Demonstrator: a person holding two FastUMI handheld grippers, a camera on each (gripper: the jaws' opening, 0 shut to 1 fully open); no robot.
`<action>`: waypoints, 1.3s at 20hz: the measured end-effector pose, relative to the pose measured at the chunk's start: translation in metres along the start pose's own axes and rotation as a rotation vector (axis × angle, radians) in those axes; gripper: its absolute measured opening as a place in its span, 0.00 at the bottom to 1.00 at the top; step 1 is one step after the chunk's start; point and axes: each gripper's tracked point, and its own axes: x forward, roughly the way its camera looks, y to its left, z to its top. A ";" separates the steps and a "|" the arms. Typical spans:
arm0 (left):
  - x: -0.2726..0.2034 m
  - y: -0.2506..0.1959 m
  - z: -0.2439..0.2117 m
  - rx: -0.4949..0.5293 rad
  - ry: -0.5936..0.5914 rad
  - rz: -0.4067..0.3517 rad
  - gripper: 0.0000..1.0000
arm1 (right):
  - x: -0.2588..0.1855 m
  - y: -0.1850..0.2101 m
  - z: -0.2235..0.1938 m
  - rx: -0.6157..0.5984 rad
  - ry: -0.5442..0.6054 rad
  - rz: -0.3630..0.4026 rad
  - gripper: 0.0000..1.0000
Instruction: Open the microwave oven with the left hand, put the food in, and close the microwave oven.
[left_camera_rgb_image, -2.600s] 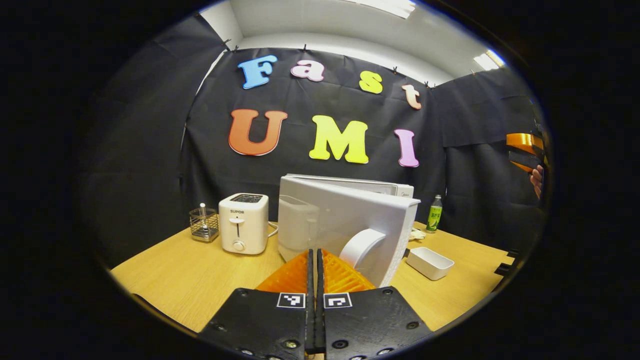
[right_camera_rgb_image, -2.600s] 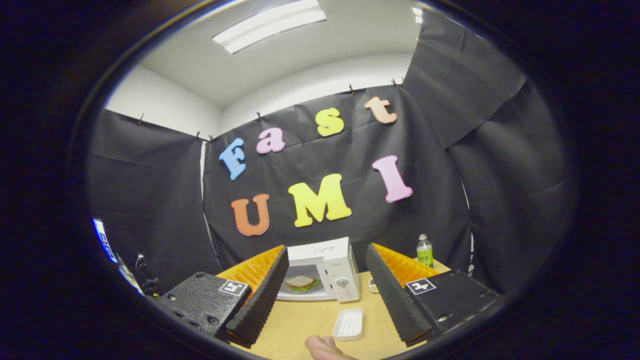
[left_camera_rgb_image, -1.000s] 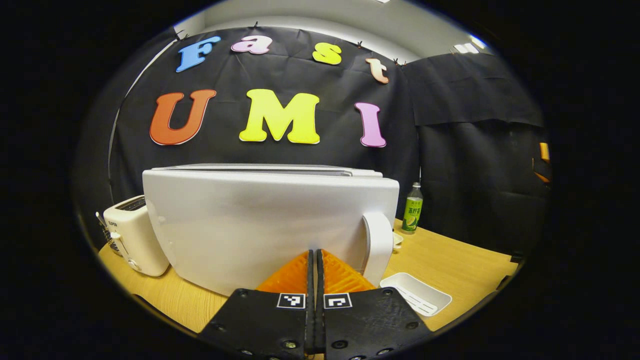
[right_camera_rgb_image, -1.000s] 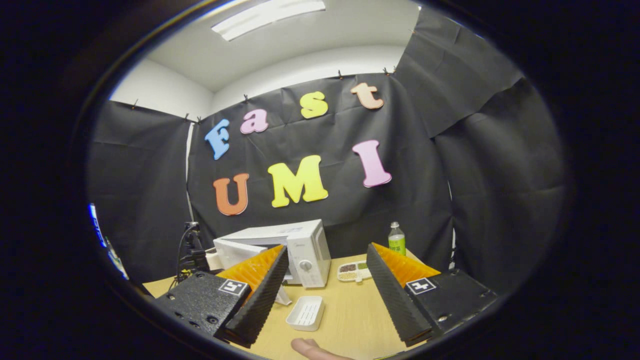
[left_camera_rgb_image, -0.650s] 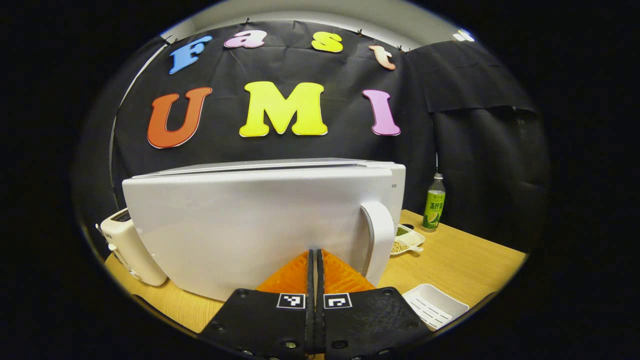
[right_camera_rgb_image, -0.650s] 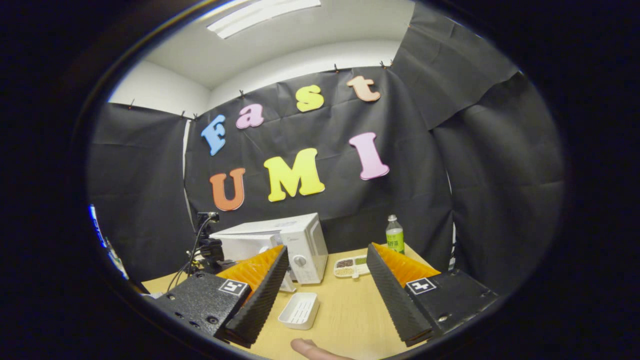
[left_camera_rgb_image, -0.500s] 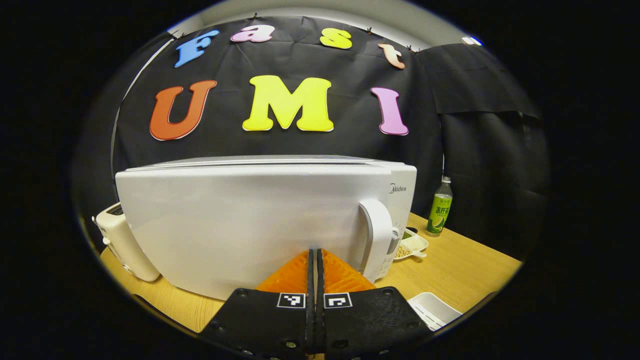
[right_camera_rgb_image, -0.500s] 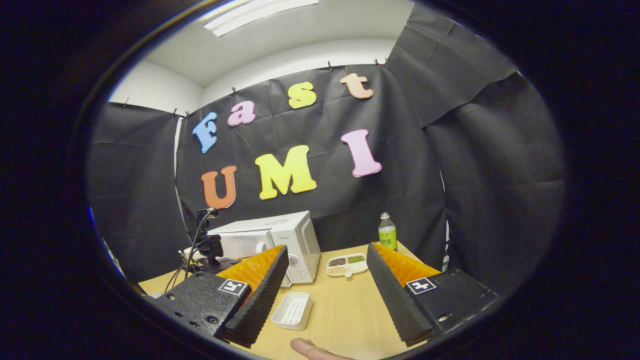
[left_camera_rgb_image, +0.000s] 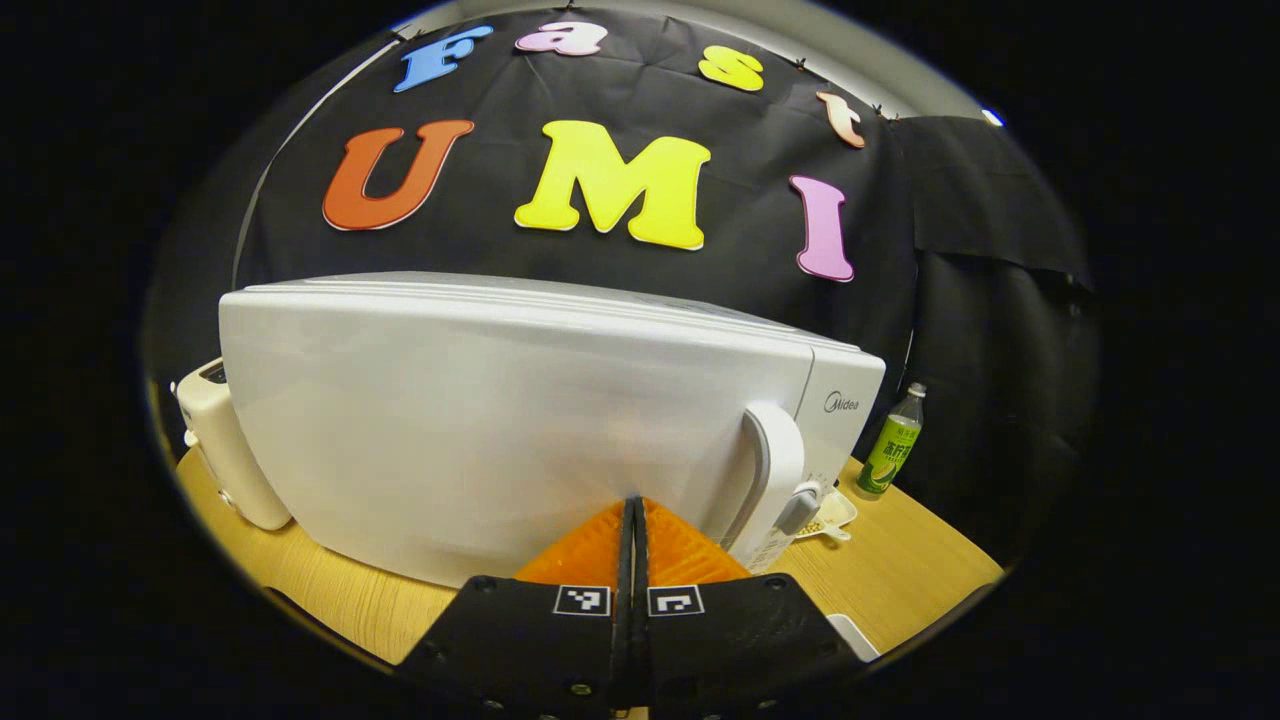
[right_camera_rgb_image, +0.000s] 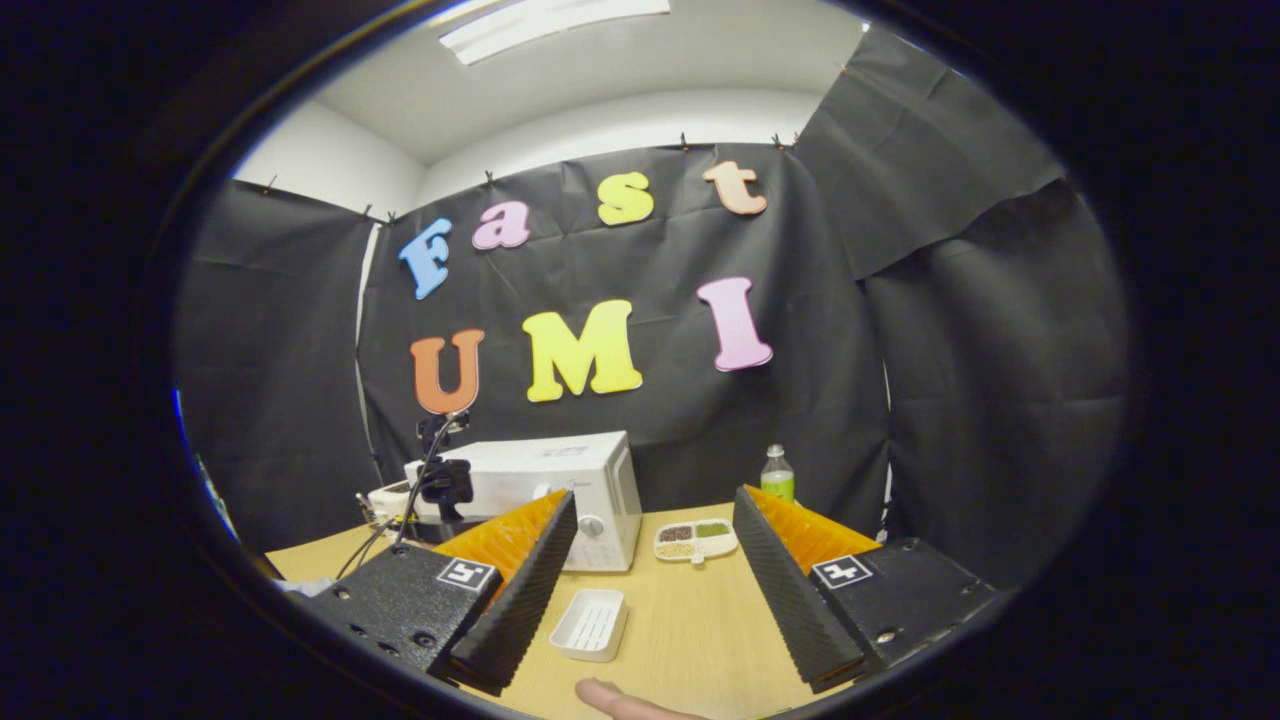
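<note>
Table: your wooden table (right_camera_rgb_image: 690, 620) carried everything, and it showed in both views
Microwave: the white microwave oven (left_camera_rgb_image: 480, 420) stood at the back of your table, near the black cloth wall; in the left gripper view its door (left_camera_rgb_image: 470, 440) sat flush with the control panel, so it looked closed
Food: you could not see the food, since the door hid the inside of the oven
Door handle: the white handle (left_camera_rgb_image: 778, 470) ran upright at the door's right edge, just beside the panel's knob (left_camera_rgb_image: 800, 505)
Toaster: a white toaster (left_camera_rgb_image: 225, 450) stood just left of the oven, partly hidden behind it
Left gripper: your left gripper (left_camera_rgb_image: 633, 515) had its two fingers pressed together with nothing between them, and their tips were right at the lower part of the door; whether they touched it I cannot tell
Right gripper: your right gripper (right_camera_rgb_image: 650, 515) was held spread wide and empty, well back from the oven, above the table
Bottle: a green-labelled bottle (right_camera_rgb_image: 777, 475) stood upright to the right of the oven, near the wall
Divided dish: a small white dish (right_camera_rgb_image: 697, 538) with grains in compartments lay between oven and bottle
White tray: an empty ribbed white tray (right_camera_rgb_image: 591, 622) lay nearer you, in front of the oven
Fingertip: one of your fingertips (right_camera_rgb_image: 610, 698) showed at the bottom edge of the right gripper view
</note>
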 end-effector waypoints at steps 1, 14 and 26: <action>-0.002 0.003 -0.002 0.003 0.009 0.017 0.00 | -0.002 0.003 0.003 -0.005 0.001 -0.002 1.00; -0.140 -0.004 0.060 -0.008 -0.145 0.059 0.47 | -0.032 0.030 0.031 -0.103 -0.014 -0.053 1.00; -0.288 0.004 0.126 0.107 -0.205 0.156 0.95 | -0.072 0.056 0.090 -0.155 -0.118 -0.084 0.91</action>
